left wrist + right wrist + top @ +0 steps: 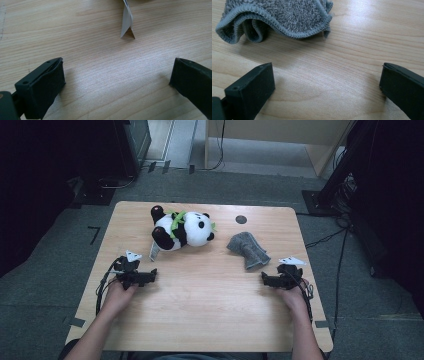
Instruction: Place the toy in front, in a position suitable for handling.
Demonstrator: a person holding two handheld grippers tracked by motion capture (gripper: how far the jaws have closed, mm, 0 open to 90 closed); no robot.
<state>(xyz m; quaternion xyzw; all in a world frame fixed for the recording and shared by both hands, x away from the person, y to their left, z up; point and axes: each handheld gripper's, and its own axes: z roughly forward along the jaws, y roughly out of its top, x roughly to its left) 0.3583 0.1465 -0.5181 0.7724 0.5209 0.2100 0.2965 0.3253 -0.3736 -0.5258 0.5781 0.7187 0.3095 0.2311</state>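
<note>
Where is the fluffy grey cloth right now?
In the high view, the crumpled grey terry cloth lies right of centre on the wooden table, beside the black-and-white plush panda and just ahead of the right gripper.

Ahead of your right tool, the grey cloth point(277, 18) runs off the top edge; ahead of your left tool, the white tag point(127, 21) is cut off there too.

Wooden table point(200, 285): plush panda point(182, 230) beyond left gripper point(148, 277); crumpled grey towel point(247, 249) just beyond right gripper point(266, 280).
</note>
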